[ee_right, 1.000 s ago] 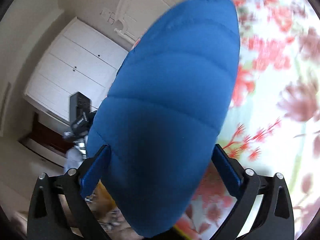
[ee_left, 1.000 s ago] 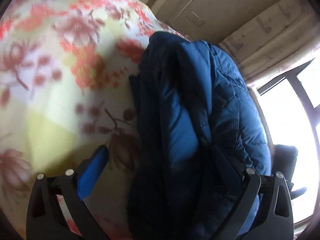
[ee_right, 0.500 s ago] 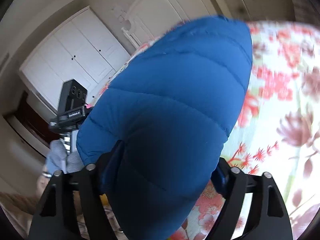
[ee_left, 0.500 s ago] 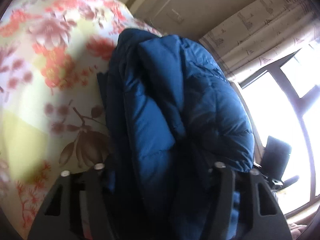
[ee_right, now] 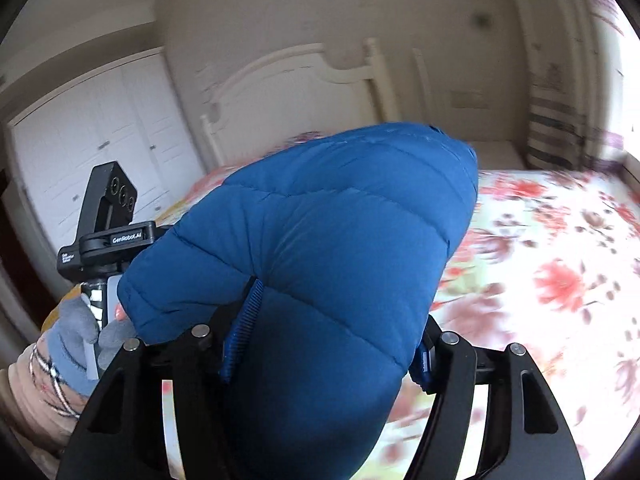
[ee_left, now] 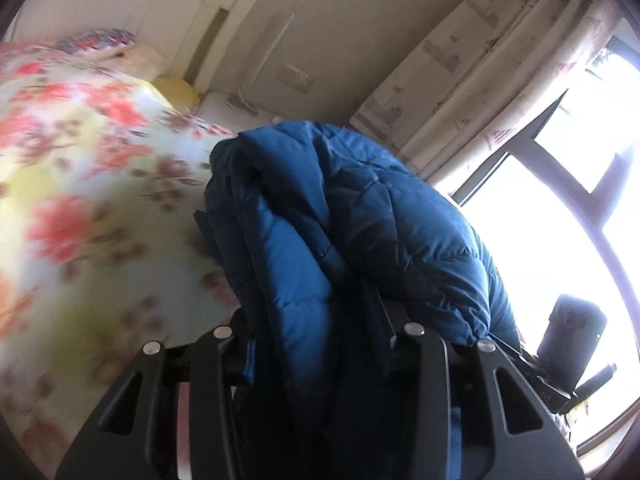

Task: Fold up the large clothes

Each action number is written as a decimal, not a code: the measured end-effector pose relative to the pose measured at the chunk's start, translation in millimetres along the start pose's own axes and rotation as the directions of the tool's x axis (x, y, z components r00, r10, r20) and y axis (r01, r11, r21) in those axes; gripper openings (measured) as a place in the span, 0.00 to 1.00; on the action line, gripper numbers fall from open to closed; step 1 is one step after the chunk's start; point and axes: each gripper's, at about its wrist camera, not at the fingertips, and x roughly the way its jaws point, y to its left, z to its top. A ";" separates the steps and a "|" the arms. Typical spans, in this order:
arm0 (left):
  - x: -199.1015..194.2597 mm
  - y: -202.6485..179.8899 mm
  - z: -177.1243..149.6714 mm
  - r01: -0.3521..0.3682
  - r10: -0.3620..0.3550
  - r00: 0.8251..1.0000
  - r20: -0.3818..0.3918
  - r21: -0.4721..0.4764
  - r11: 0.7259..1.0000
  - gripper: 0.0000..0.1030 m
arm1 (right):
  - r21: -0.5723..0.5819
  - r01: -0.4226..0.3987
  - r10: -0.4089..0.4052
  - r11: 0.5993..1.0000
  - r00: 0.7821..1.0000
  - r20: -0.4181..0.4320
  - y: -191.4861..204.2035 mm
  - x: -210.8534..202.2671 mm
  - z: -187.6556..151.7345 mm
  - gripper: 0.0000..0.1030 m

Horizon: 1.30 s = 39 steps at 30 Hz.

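A puffy blue quilted jacket (ee_left: 360, 208) lies bunched on a bed with a floral cover (ee_left: 80, 200). My left gripper (ee_left: 312, 320) has a thick fold of it between its jaws, which are closing, pads pressing into the fabric. In the right wrist view a padded part of the jacket (ee_right: 340, 208) bulges up between the jaws of my right gripper (ee_right: 332, 332), also closing and squeezing it. The blue pads (ee_right: 244, 320) dent the fabric. At the left of that view a gloved hand (ee_right: 72, 332) holds the left gripper's body (ee_right: 108, 236).
A white headboard (ee_right: 288, 92) and pillows (ee_left: 100, 40) stand at the bed's far end. White wardrobe doors (ee_right: 80, 140) are on one side, a curtain (ee_left: 480, 60) and a bright window (ee_left: 560, 220) on the other. The floral bed cover (ee_right: 560, 260) stretches out beyond the jacket.
Both pairs of jaws have narrowed from wide open onto the jacket. Both grippers have risen and tilted, so more wall, headboard and window show, and the jacket has lifted with them.
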 end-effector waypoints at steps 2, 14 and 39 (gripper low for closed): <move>39.8 -6.2 -1.3 -0.035 0.035 0.998 -0.058 0.003 0.999 0.40 | 0.010 0.047 -0.046 0.999 0.998 -0.053 -28.5 12.7 3.1 0.63; 30.0 -15.7 -28.6 -0.095 0.095 0.995 -0.001 -0.014 0.995 0.63 | -0.055 0.306 -0.295 0.950 0.944 0.150 35.8 -11.1 10.9 0.90; -164.8 -173.2 -67.5 -0.550 0.381 0.724 0.575 0.148 0.822 0.98 | -0.186 0.368 -0.272 0.911 0.876 0.399 92.4 -167.1 -23.6 0.96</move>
